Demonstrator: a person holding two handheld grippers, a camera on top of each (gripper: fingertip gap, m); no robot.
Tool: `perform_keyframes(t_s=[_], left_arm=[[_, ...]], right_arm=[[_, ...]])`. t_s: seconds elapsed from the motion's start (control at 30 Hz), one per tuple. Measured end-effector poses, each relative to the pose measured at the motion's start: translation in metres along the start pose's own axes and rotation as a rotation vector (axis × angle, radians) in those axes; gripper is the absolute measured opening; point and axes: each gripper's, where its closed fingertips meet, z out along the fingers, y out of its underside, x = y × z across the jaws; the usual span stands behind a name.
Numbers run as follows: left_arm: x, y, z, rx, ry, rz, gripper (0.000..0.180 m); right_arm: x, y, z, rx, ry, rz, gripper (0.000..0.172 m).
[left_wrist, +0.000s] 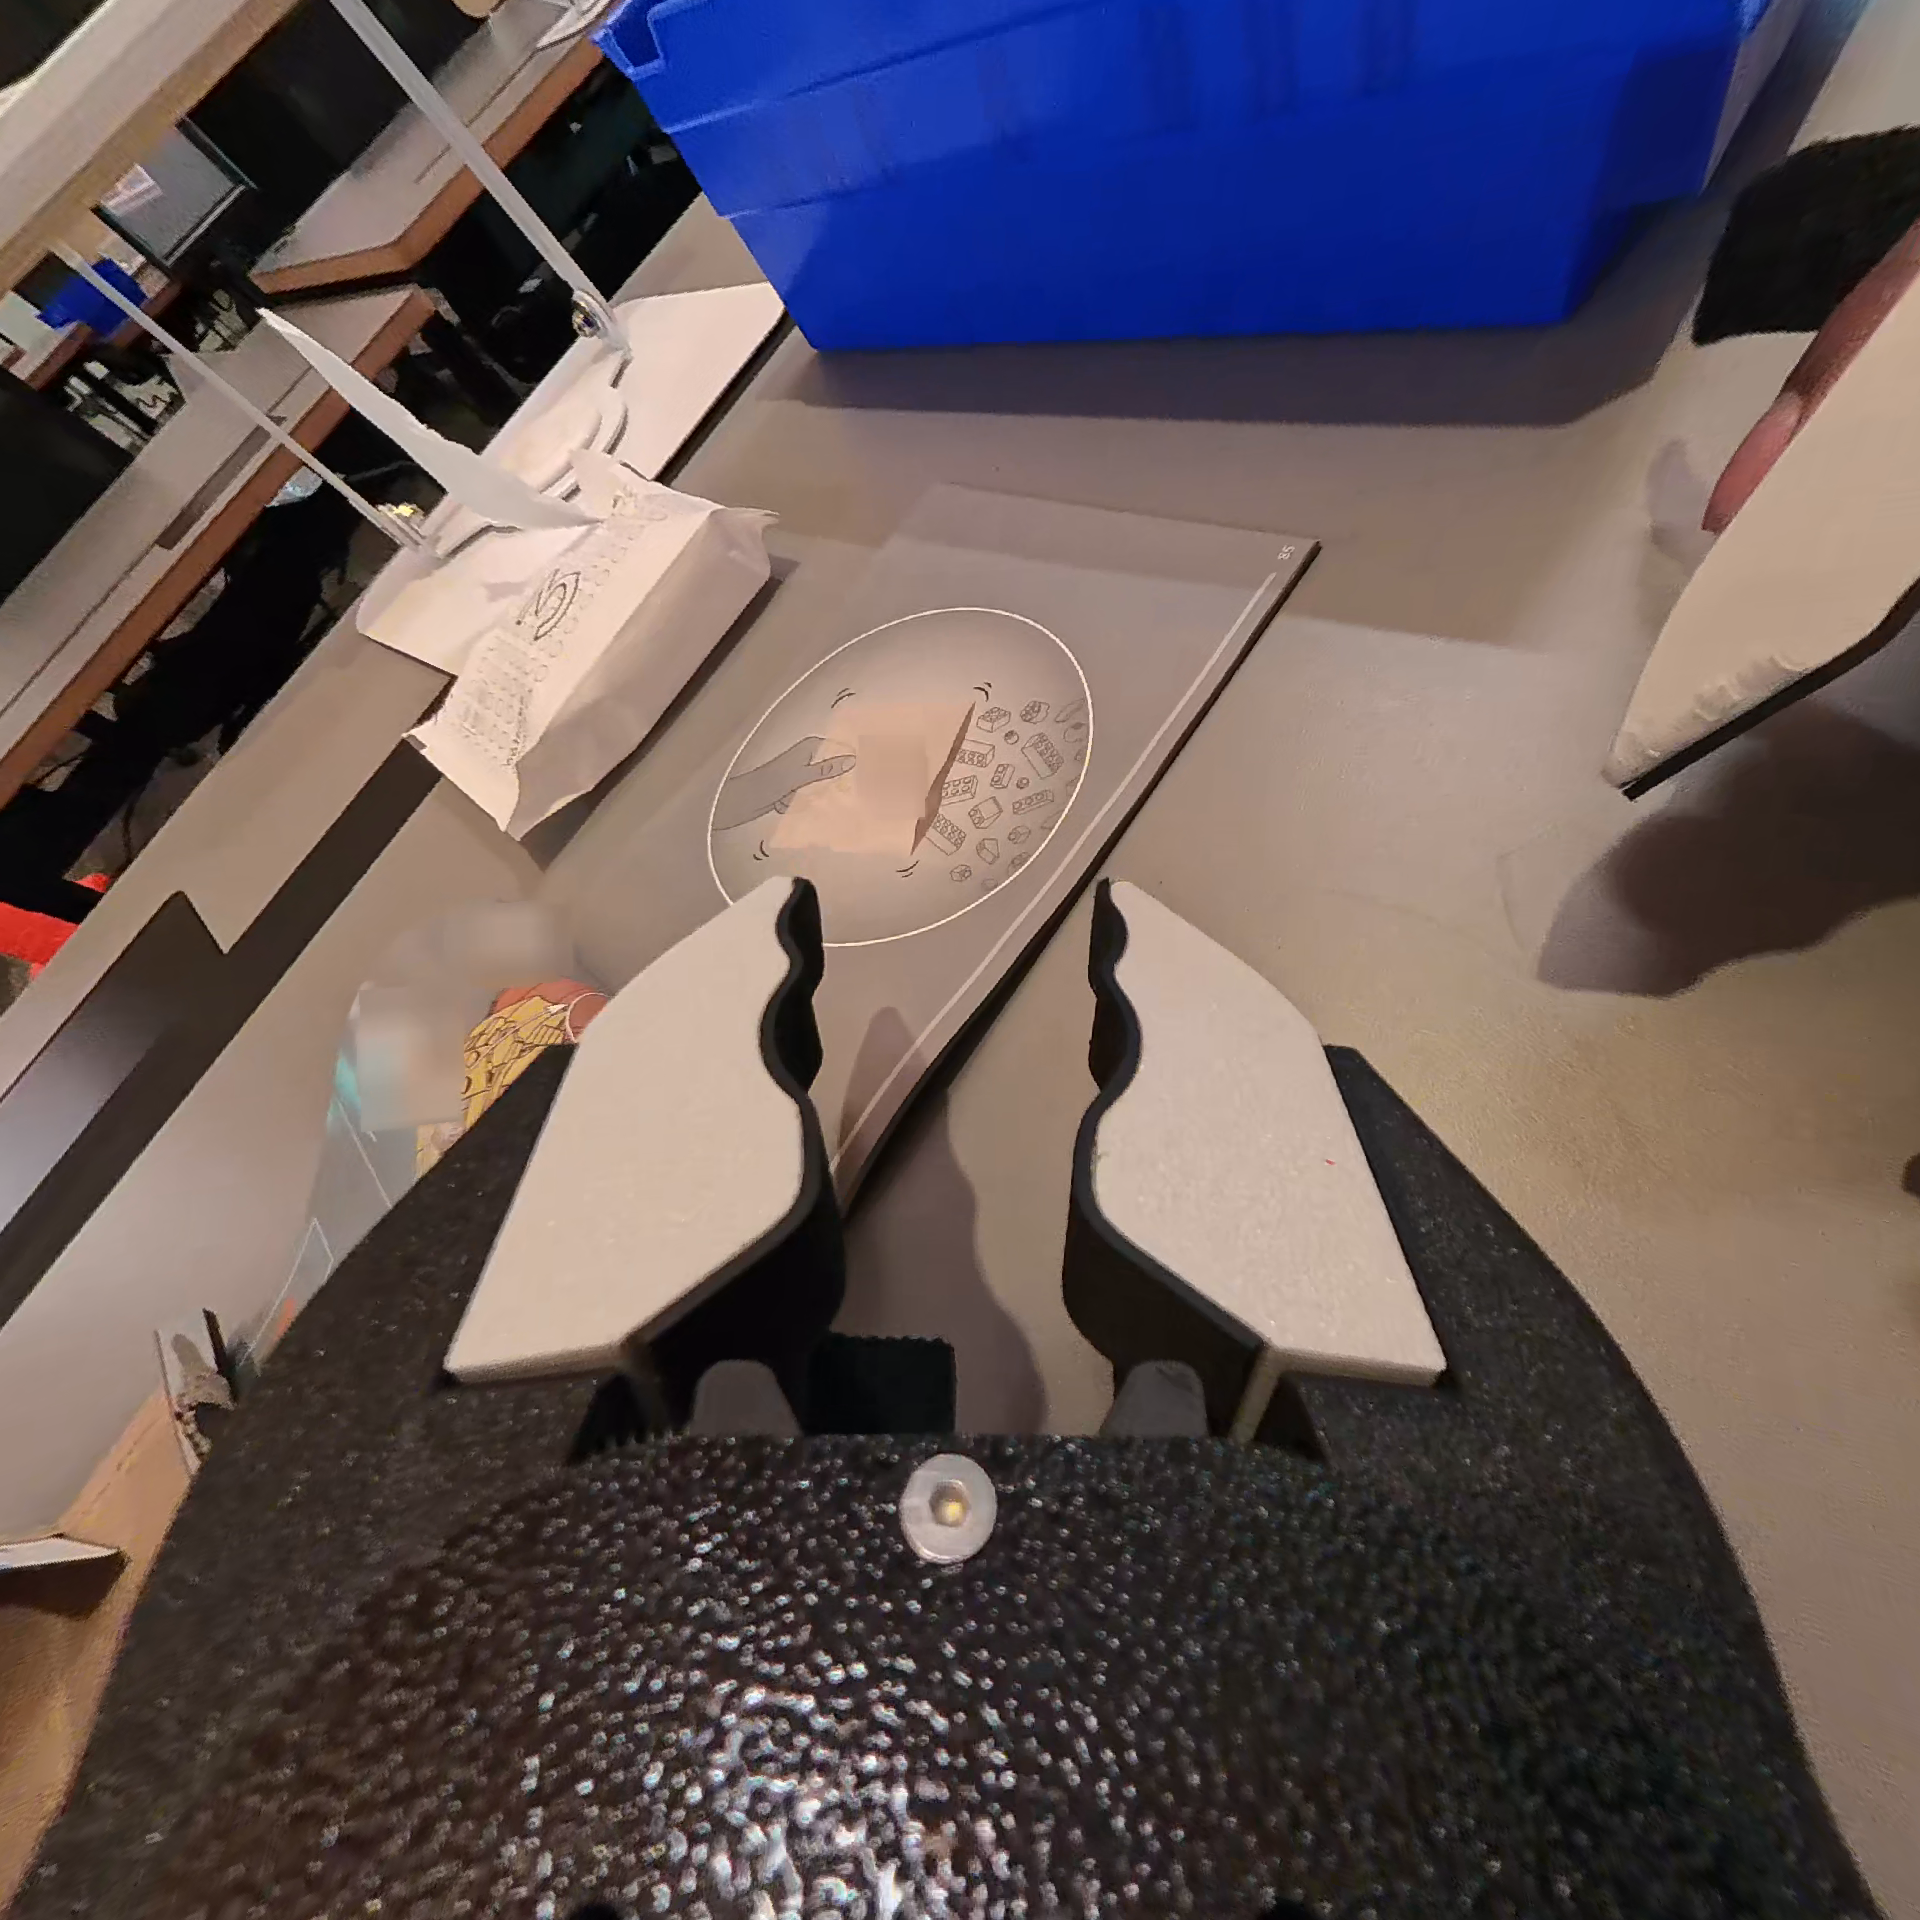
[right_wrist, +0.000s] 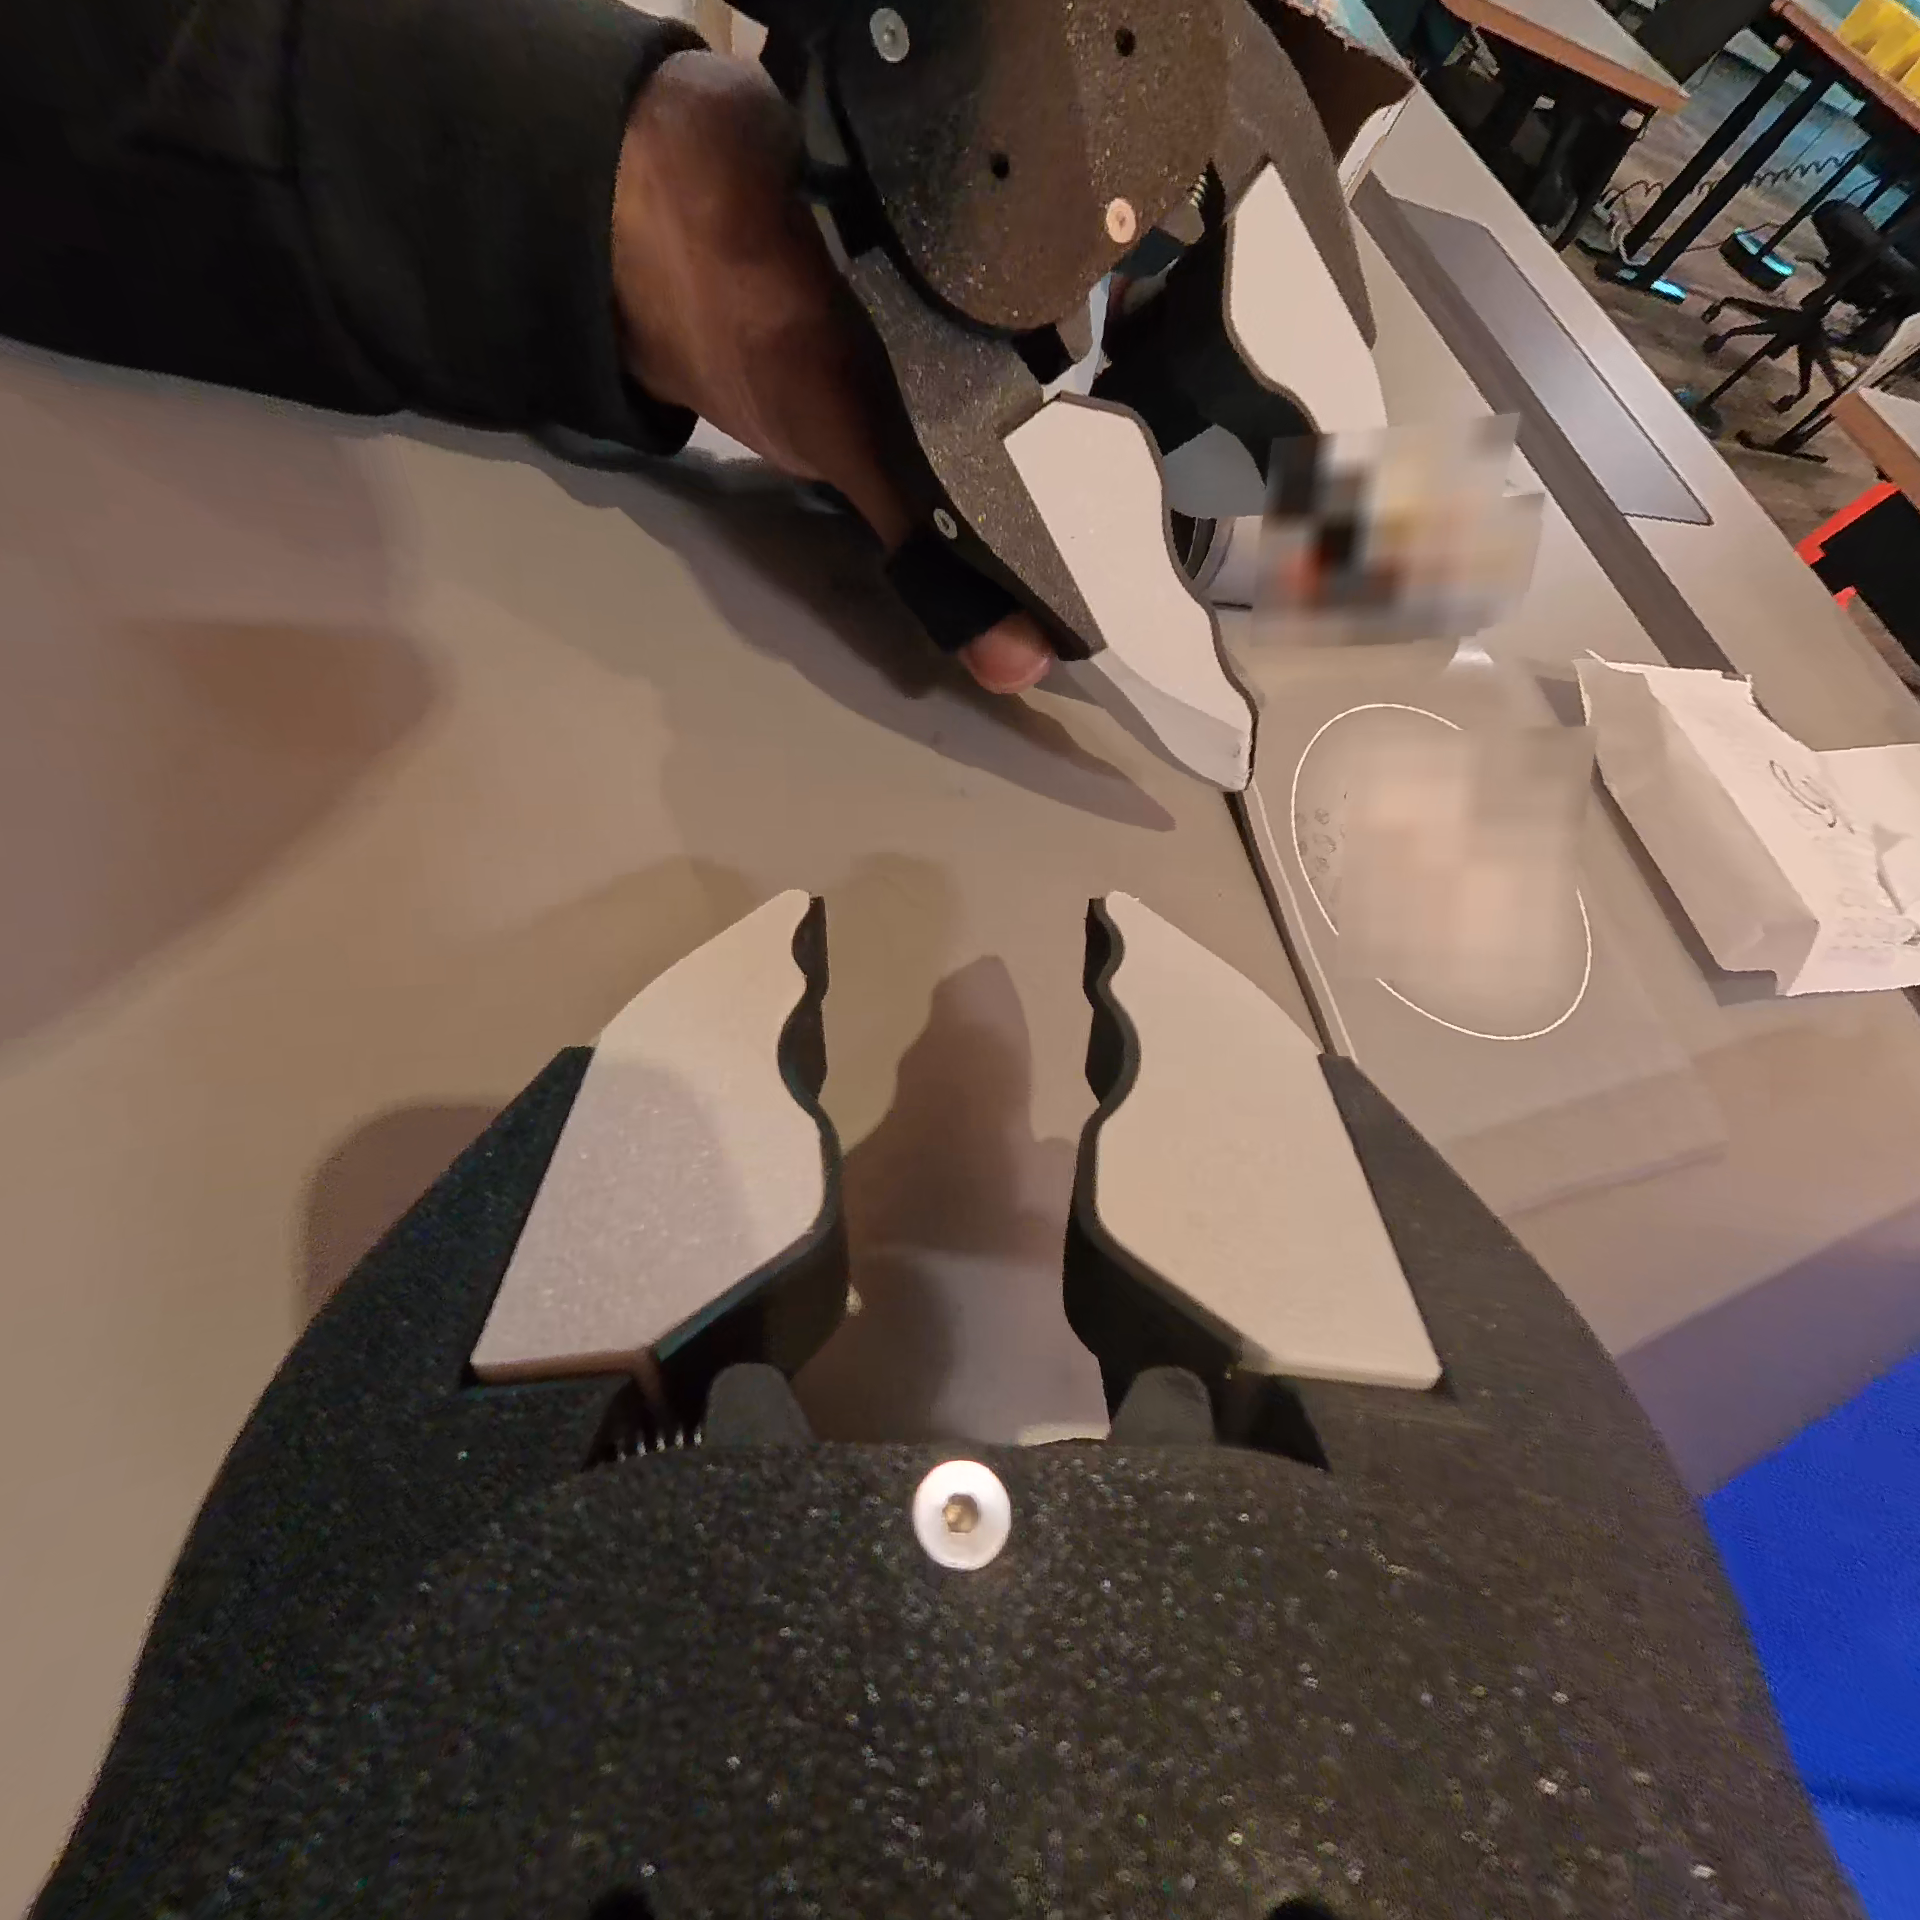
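We saw a grey booklet (left_wrist: 997, 748) bearing a white-outlined oval of line-drawn bricks, a white bag (left_wrist: 592, 644) with a dotted print, and a blue bin (left_wrist: 1195, 177).

Grey booklet (left_wrist: 1039, 727) flat on table, near edge apparently lifted slightly; torn white paper bag (left_wrist: 582, 644) beside.

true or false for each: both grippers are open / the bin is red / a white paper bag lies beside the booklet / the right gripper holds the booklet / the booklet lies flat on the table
1. Both grippers are open. True: the left gripper and the right gripper both show a clear gap with nothing pressed between the fingers.
2. The bin is red. False: the bin is blue.
3. A white paper bag lies beside the booklet. True: the bag lies next to the booklet.
4. The right gripper holds the booklet. False: only bare table lies between its fingers.
5. The booklet lies flat on the table. True.
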Motion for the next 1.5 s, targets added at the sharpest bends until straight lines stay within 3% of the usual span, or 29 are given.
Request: perform_keyframes(t_s=[0.37, 0.7, 1.5], left_arm=[[0.009, 0.005, 0.003, -0.04, -0.007, 0.099, 0.048], [0.01, 0.005, 0.004, -0.043, 0.001, 0.098, 0.046], [0.006, 0.006, 0.006, -0.06, -0.034, 0.09, 0.042]], right_arm=[[-0.004, 0.001, -0.001, -0.008, 0.027, -0.067, 0.047], [-0.014, 0.005, 0.001, -0.046, 0.042, -0.175, 0.047], [-0.016, 0.006, 0.001, -0.06, 0.053, -0.173, 0.044]])
